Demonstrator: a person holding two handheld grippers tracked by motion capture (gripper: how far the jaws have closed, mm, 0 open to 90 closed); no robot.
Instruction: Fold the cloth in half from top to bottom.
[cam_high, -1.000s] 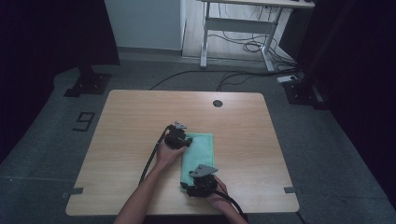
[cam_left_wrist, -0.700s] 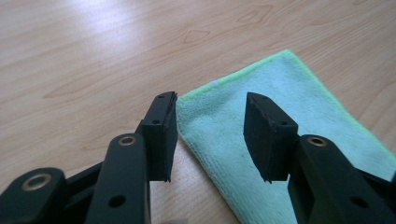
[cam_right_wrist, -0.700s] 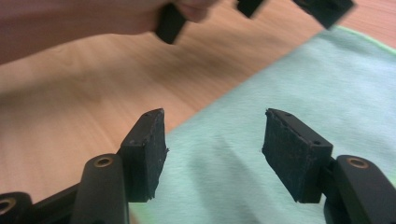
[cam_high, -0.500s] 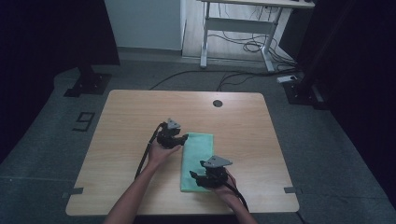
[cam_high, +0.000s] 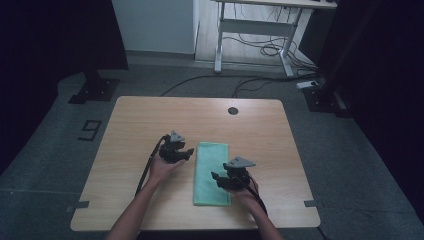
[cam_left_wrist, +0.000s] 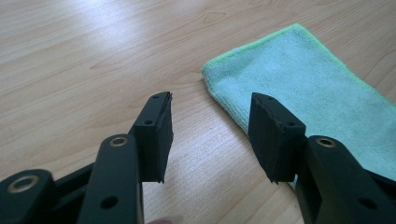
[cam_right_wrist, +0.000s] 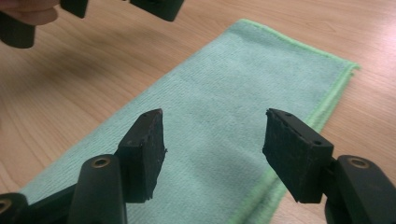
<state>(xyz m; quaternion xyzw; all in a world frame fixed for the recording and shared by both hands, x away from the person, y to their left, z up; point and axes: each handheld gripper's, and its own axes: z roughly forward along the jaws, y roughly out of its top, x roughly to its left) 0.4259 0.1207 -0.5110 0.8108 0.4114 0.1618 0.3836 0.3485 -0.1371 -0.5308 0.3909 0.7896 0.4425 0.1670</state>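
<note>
Now that both hands have pulled off the folded cloth (cam_high: 212, 172), left gripper (cam_high: 189, 152) just widened, right gripper (cam_high: 216, 178) wide, both empty; fold looks done.

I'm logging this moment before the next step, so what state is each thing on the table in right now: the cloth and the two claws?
Green cloth: folded into a long strip, lying flat on the table, not gripped.
Left claw: open, jaws just been opening, nothing between them, beside the cloth's corner.
Right claw: open, empty, above the cloth.
</note>
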